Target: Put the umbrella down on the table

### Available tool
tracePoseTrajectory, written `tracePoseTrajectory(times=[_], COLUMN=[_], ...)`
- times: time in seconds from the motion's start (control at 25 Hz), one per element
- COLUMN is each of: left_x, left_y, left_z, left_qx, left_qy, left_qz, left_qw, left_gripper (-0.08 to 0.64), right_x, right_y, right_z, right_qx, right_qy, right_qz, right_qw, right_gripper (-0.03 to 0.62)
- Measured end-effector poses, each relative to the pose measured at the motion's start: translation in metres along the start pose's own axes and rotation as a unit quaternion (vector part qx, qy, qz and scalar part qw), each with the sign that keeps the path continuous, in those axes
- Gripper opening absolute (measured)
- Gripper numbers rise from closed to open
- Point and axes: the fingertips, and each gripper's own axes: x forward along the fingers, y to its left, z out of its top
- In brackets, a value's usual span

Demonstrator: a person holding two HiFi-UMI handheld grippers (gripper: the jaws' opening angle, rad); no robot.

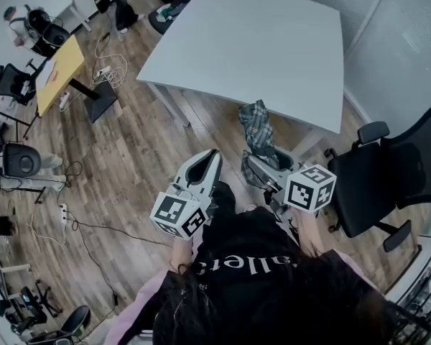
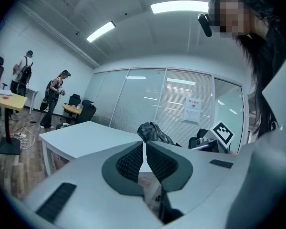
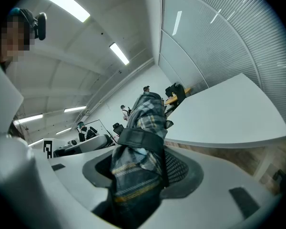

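Observation:
A folded plaid umbrella (image 1: 258,131) sticks out forward from my right gripper (image 1: 262,165), just short of the near edge of the grey table (image 1: 258,45). In the right gripper view the umbrella (image 3: 139,142) fills the gap between the jaws, its dark strap wrapped round it, and the pads press on its sides. My left gripper (image 1: 203,165) hangs to the left of it over the floor, jaws together with nothing between them (image 2: 144,162). From the left gripper view the umbrella (image 2: 154,133) shows beyond the jaws, in front of the table (image 2: 83,137).
A black office chair (image 1: 388,175) stands close on the right. A yellow desk (image 1: 57,70) with cables on the wooden floor is at the far left, and people stand at the back of the room (image 2: 55,97). A glass wall runs behind the table.

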Motion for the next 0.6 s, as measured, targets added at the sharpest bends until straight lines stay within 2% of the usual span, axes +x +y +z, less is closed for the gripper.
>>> tracePoseTrajectory(times=[0.24,0.6], left_x=[0.016,0.059], left_y=[0.037,0.134], left_z=[0.004,0.028], left_qx=[-0.005,-0.006], left_qy=[0.007,0.023], left_qz=[-0.007,-0.016], left_qw=[0.9999,0.9996], left_gripper=[0.034,0.034], right_x=[0.034,0.124], right_y=[-0.011,-0.036], right_z=[0.011,0.049], right_qx=[0.011,0.030], right_qy=[0.002,0.010], right_qz=[-0.011,-0.038], right_qw=[1.000,0.999], right_gripper=[0.245,0.245])
